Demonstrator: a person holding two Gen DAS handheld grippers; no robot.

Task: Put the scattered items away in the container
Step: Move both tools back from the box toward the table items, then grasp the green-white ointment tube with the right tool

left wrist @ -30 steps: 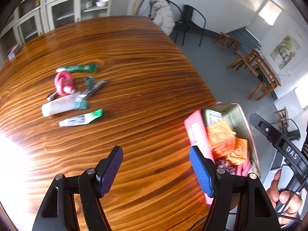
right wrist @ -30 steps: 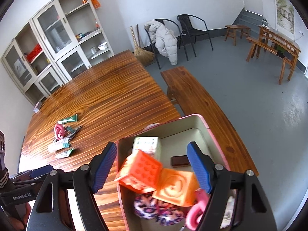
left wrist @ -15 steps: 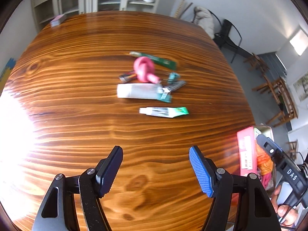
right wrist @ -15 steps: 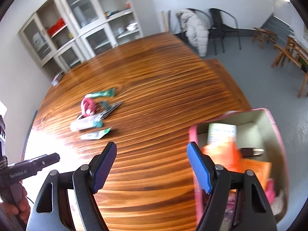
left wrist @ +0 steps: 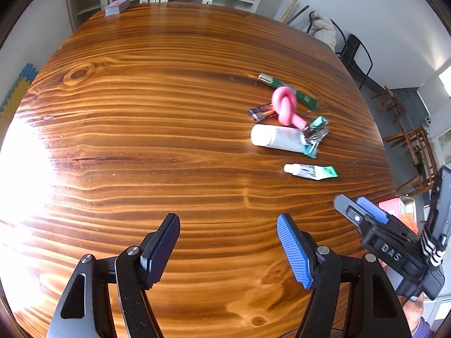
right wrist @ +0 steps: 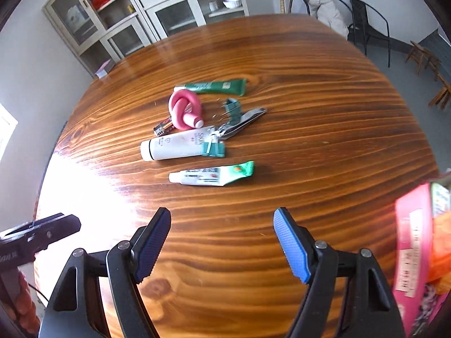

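Observation:
A cluster of items lies on the wooden table: a small white-and-green tube (right wrist: pixel 211 175) (left wrist: pixel 310 171), a larger white tube (right wrist: pixel 180 146) (left wrist: pixel 277 138), a pink knotted curler (right wrist: pixel 184 108) (left wrist: pixel 285 105), a dark green tube (right wrist: pixel 214 86) (left wrist: pixel 290 91), nail clippers (right wrist: pixel 242 119), teal clips (right wrist: pixel 232 107) and a small dark wrapper (right wrist: pixel 163 126). The pink-walled container (right wrist: pixel 413 250) sits at the right edge, holding orange blocks. My right gripper (right wrist: pixel 221 243) is open and empty, short of the small tube. My left gripper (left wrist: pixel 228 249) is open and empty, left of the cluster.
Glass-fronted cabinets (right wrist: pixel 118 19) stand behind the table. Chairs, one with a coat (right wrist: pixel 327 8), stand at the far right. A small box (left wrist: pixel 117 6) lies at the table's far edge. Strong sun glare (left wrist: pixel 22 169) covers the table's left side.
Both grippers swung left, away from the container and towards the item cluster. The container slid from the centre of the right wrist view to its right edge. Both stay open.

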